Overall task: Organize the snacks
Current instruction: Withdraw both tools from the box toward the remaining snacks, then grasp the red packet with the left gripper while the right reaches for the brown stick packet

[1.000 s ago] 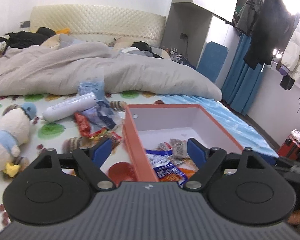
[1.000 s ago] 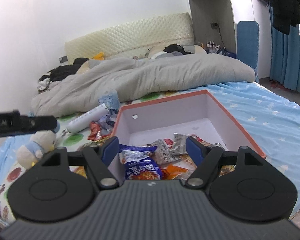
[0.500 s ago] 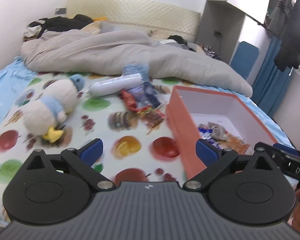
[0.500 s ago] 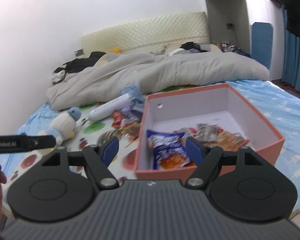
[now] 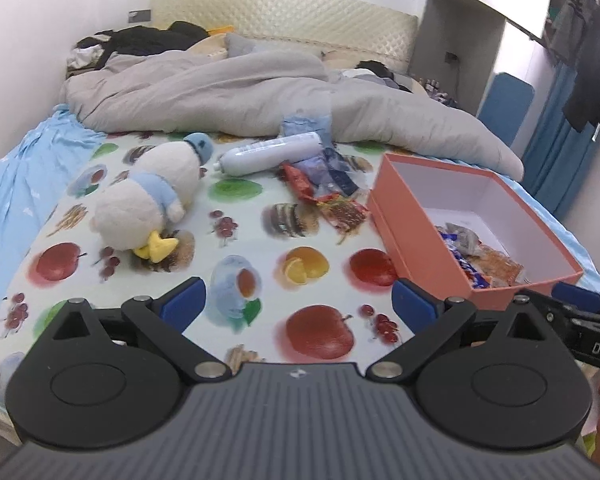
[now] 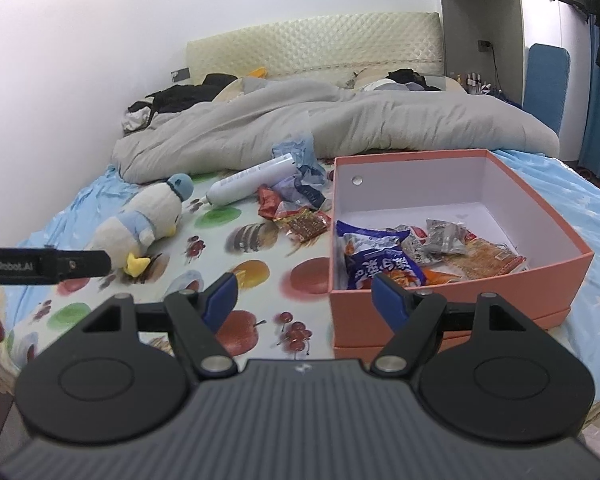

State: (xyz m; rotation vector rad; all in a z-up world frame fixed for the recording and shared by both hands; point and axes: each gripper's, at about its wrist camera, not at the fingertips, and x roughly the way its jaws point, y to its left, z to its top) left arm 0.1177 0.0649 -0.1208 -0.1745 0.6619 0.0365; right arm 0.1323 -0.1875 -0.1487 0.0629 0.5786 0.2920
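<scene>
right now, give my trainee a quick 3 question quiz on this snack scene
1. True or false: the orange box already holds snack packets.
2. Which lies nearest the box's left wall? A) plush duck B) red-brown snack packet C) white bottle
3. Fill in: the left gripper and right gripper are both ____ and hold nothing.

Key: 1 true; 2 B; 3 open
</scene>
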